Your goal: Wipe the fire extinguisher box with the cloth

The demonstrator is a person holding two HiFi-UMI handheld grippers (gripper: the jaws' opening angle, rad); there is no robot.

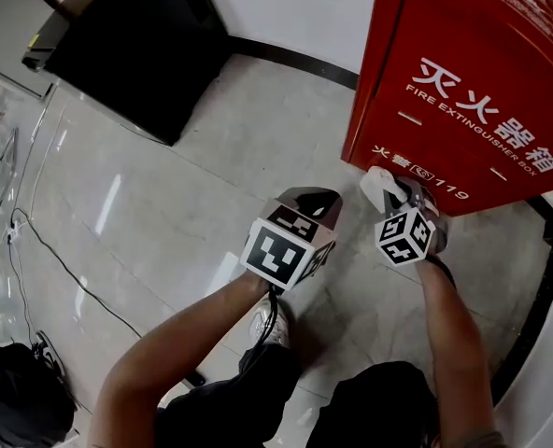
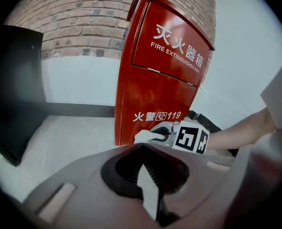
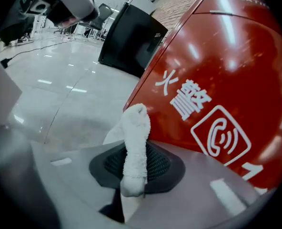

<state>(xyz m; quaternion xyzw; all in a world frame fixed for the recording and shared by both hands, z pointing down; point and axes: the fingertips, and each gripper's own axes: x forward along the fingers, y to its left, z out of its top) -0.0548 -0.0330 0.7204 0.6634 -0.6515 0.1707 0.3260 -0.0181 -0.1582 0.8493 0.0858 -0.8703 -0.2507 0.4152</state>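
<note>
The black cabinet [image 1: 136,45] stands at the far left on the pale glossy floor [image 1: 164,203], well apart from the work. The left gripper [image 1: 306,197] hovers over the floor just beside its partner. Its 2 jaws are pressed together with nothing between them.

The right gripper [image 1: 395,189] is clamped on the white terry cloth [image 3: 135,142]. The cloth sits at the bottom of the tall red metal fire extinguisher box [image 1: 473,91], by the white "119" print near its left edge. Whether it is actually in contact there is hard to tell.

To wipe well, I would press the cloth's broad side flat on the panel, not just its tip. I would then sweep in overlapping passes across the front, keeping the hard jaws off the paint. The free gripper could brace the box if it rocks.

The box stands upright with its long axis vertical, and its lettered front faces the person. The cloth is a folded strip jutting straight out of the jaws. Its long axis follows the gripper's line, and its rounded end points at the box's lower left corner.
</note>
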